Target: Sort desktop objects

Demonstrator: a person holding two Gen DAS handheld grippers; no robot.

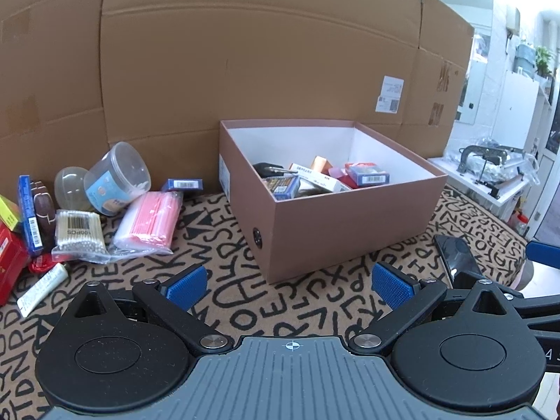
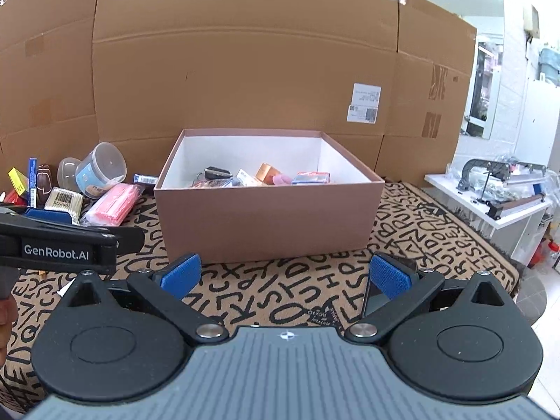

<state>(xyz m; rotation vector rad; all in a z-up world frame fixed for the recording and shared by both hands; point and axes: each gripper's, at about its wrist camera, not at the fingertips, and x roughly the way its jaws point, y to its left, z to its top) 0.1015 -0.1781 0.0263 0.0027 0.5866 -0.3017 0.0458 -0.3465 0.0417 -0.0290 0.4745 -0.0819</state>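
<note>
Pink cardboard forms the open box (image 1: 315, 231) that stands toward the back edge of the letter-patterned cloth (image 1: 297, 301), against a wall of brown cartons (image 1: 245, 52). Small packets lie jumbled inside the box, among them a blue-and-red carton (image 1: 366, 173) and a dark key-like thing (image 1: 267, 169) too small to make out. The left gripper (image 1: 290, 283) hovers low over the cloth just in front of the box's near corner, its blue pads (image 1: 185, 285) spread wide and holding nothing. Unsorted items lie in a heap by the left edge of the cloth, well to the left of that gripper: a bag of pink sticks (image 1: 150, 222), a bag of cotton swabs (image 1: 78, 236), a tipped clear tub (image 1: 117, 178), a clear ball (image 1: 68, 187), a blue box (image 1: 29, 217) standing on end and a white tube (image 1: 42, 288). A red pack (image 1: 8, 259) is cut off by the picture's edge. A black phone (image 1: 456, 255) lies on the cloth to the right of the box, partly hidden behind the left gripper's own linkage. The right gripper (image 2: 285, 276) faces the middle of the box's front wall, its fingers likewise wide apart and empty. In the right wrist view the phone shows only as a dark sliver behind the right pad, and the left gripper's black body covers part of the heap.
</note>
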